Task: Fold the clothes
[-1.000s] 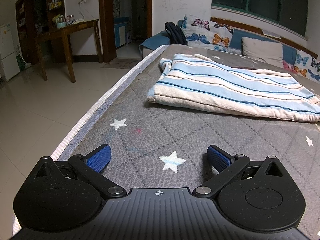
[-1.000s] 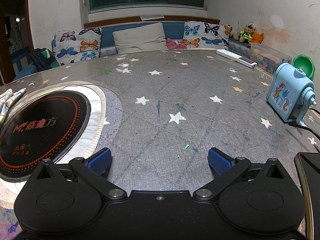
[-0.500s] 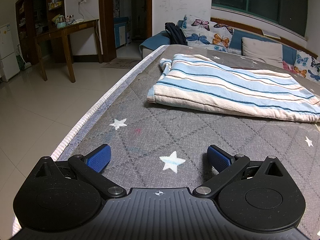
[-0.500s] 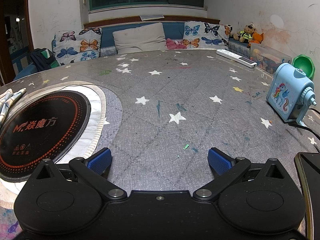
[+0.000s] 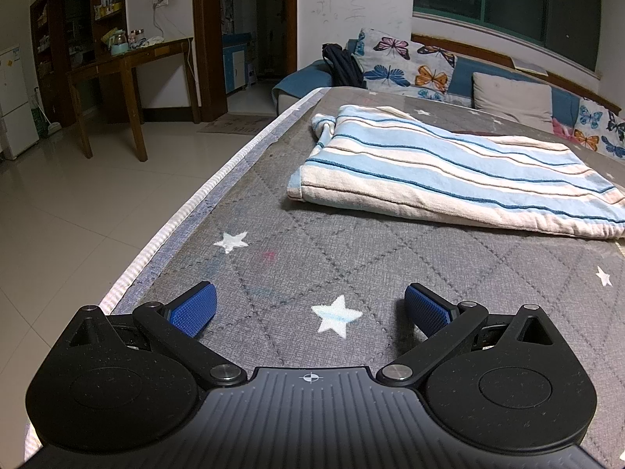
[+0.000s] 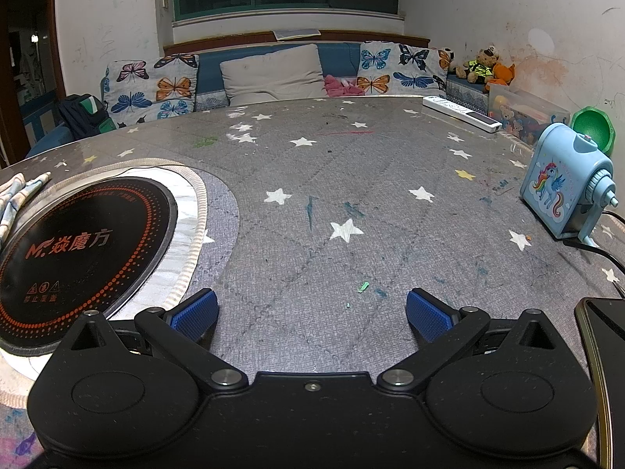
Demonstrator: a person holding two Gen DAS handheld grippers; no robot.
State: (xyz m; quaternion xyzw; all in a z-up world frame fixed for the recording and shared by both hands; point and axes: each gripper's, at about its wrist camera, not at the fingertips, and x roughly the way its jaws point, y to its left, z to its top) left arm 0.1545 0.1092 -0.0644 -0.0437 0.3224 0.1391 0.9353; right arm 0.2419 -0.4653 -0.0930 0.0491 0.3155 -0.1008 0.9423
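Observation:
A blue-and-cream striped garment (image 5: 441, 170) lies folded flat on the grey star-patterned table cover (image 5: 297, 258), ahead and to the right in the left wrist view. My left gripper (image 5: 308, 306) rests low over the cover near the table's left edge, open, with nothing between its blue pads. In the right wrist view only a corner of the striped garment (image 6: 17, 195) shows at the far left. My right gripper (image 6: 310, 306) is open too and empty, well apart from the garment, over bare cover.
A round black induction hob (image 6: 74, 258) is set into the table left of the right gripper. A blue unicorn pencil sharpener (image 6: 566, 191) with a cable, a phone (image 6: 601, 336) and a white remote (image 6: 461, 113) lie to the right. The table's left edge (image 5: 187, 211) drops to a tiled floor.

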